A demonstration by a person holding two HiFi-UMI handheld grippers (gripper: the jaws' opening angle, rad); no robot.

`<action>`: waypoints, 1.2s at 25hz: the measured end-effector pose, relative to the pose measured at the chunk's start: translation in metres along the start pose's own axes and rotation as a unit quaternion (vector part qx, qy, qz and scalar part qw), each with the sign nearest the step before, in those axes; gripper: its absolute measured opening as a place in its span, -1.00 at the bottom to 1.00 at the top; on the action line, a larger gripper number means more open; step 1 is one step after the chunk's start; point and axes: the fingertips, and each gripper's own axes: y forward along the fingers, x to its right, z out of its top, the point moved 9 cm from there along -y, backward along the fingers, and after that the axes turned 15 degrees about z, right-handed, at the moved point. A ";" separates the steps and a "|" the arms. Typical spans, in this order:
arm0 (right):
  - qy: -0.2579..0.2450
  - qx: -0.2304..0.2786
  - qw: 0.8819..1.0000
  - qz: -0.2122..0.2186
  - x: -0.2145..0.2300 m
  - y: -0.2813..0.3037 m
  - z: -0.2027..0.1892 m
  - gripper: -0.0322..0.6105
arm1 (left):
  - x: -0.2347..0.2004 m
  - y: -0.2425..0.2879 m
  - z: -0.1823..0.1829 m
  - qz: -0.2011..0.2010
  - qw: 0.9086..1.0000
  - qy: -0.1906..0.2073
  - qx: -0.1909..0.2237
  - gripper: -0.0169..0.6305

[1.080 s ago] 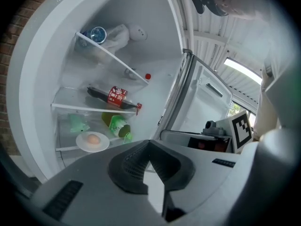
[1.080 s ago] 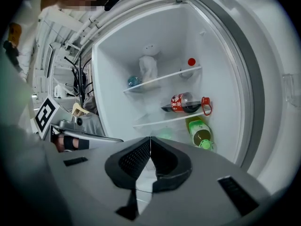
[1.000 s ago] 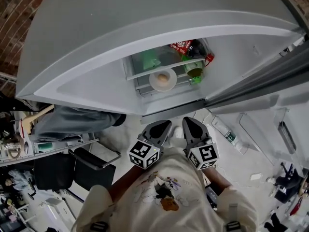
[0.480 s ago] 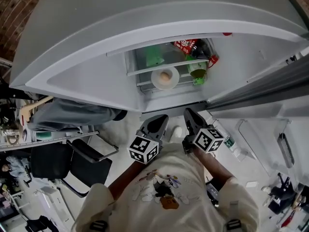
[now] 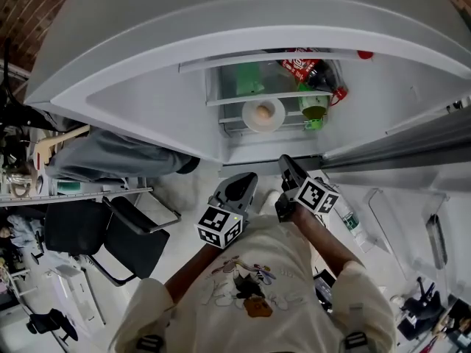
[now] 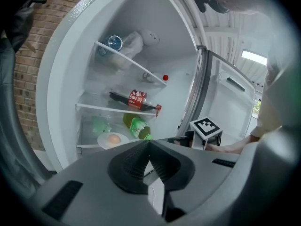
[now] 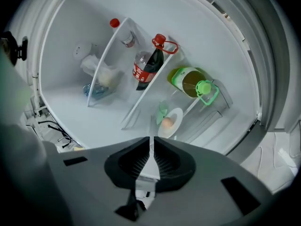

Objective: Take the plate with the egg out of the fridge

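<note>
Fridge [image 5: 140, 116] standing open, a white plate [image 5: 277, 118] with a single brown egg [image 5: 261, 112] on it rests at the front of the lower glass shelf. A green-capped bottle [image 5: 315, 109] of yellowish liquid lies just beside the plate, on its right in the head view, and a pale green item [image 5: 250, 79] sits behind it to the left. On the shelf above, a dark cola bottle [image 5: 303, 68] with a red label and red cap lies on its side. The person stands facing the cabinet with both tools held near the chest, well short of the shelves. The left gripper [image 5: 245, 182] and the right gripper [image 5: 288, 166] point toward the fridge side by side, close together but apart. Each gripper's own view shows its two jaws pressed together with nothing between them, the plate and egg in sight beyond the tips. Neither tool touches the plate, the shelf or any bottle. A black chair [image 5: 121, 245] stands on the pale floor at the person's left, and a plastic bottle [image 5: 352, 219] lies on the floor at the right.
</note>
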 end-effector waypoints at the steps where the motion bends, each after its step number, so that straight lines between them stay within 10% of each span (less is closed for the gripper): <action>1: 0.001 -0.002 1.000 0.000 0.002 0.002 0.000 -0.87 | -0.001 -0.001 0.000 0.003 1.000 -0.001 0.001 -0.92; 30: 0.038 -0.031 0.999 -0.018 0.041 0.051 0.005 -0.70 | -0.021 0.003 0.001 0.035 0.999 -0.008 0.005 -0.92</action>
